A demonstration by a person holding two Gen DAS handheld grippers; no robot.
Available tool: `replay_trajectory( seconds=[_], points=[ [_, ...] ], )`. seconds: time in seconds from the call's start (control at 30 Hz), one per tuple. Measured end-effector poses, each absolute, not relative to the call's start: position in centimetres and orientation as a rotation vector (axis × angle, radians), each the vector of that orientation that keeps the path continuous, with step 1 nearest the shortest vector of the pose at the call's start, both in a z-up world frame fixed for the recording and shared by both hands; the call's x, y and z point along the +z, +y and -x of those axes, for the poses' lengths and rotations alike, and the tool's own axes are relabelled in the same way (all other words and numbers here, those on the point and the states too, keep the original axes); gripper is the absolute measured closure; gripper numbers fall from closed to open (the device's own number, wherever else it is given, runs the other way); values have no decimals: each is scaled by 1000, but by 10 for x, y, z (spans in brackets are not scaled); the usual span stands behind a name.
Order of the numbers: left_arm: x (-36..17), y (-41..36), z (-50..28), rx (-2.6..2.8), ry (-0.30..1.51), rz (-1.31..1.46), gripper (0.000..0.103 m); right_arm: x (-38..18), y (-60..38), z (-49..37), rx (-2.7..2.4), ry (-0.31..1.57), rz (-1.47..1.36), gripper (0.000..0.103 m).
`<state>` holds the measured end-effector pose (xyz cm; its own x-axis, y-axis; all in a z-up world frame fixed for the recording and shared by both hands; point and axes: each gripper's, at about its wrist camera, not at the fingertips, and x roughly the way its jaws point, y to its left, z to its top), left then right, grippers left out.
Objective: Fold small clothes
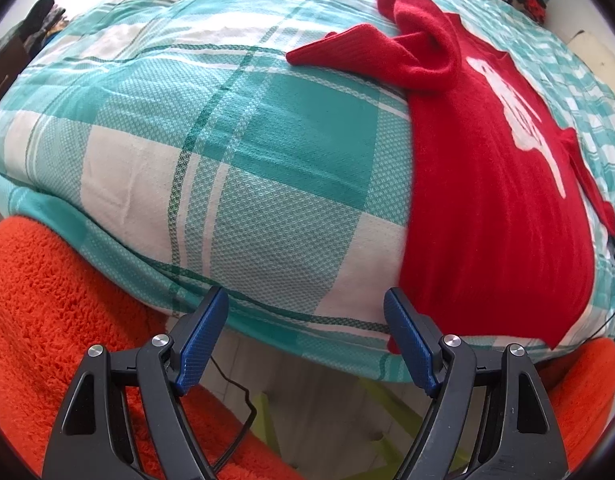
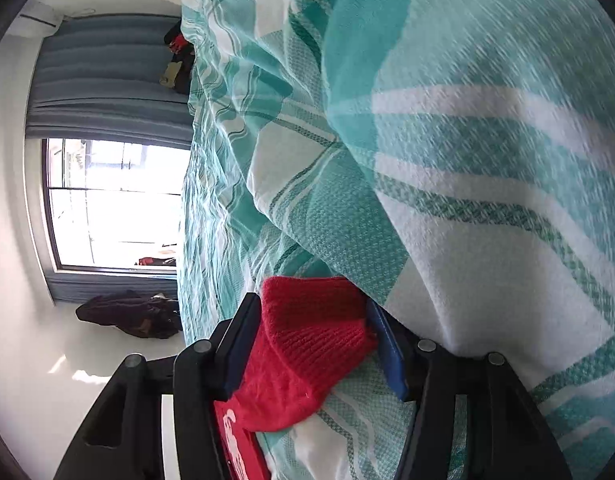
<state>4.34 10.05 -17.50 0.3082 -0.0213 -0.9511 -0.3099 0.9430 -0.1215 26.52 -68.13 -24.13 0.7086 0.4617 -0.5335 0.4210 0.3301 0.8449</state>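
1. Red sweater (image 1: 487,184) lies on a teal-and-white checked bedcover (image 1: 227,152), filling the right half of the left wrist view; a white printed motif (image 1: 523,120) runs along its upper right part.
2. Sleeve (image 1: 347,52) of the sweater is folded toward the upper centre of the frame, its ribbed cuff resting flat on the bedcover.
3. Left gripper (image 1: 307,336), at the bottom centre of its own view, has its blue-padded jaws spread wide with nothing between them. The right-hand pad sits just beside the lower hem of the sweater; whether it touches cannot be told.
4. Orange fleece blanket (image 1: 47,300) occupies the lower left corner, below the edge of the bedcover, and shows again at the lower right.
5. Right gripper (image 2: 313,344), at the bottom centre of the right wrist view, is rolled so that the room appears sideways. Its jaws stand partly apart with a ribbed red cuff (image 2: 315,340) of the sweater lying between them. The cuff rests against both pads, yet whether it is pinched cannot be told.
6. Window (image 2: 115,204) and grey-blue curtain (image 2: 107,76) fill the left of that view, with dark clothing (image 2: 127,316) at the lower left.
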Motion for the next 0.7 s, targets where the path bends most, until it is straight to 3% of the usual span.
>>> replay_trajectory(
  seconds=[0.1, 0.2, 0.3, 0.5, 0.53, 0.7],
  points=[
    [-178, 101, -46, 201, 1262, 305, 21, -218, -681, -271, 90, 833, -1127, 47],
    [-181, 98, -50, 202, 1277, 298, 21, -223, -681, -280, 53, 963, -1044, 48],
    [-181, 93, -53, 199, 1278, 279, 21, -233, -684, -289, -16, 1082, -973, 71],
    [-185, 89, -57, 206, 1298, 262, 21, -232, -669, -311, -12, 1128, -784, 75],
    [-184, 89, -58, 209, 1298, 263, 21, -232, -663, -315, -13, 1149, -731, 94],
    [-179, 89, -56, 213, 1277, 269, 21, -209, -657, -318, -200, 1139, -407, 98]
  ],
)
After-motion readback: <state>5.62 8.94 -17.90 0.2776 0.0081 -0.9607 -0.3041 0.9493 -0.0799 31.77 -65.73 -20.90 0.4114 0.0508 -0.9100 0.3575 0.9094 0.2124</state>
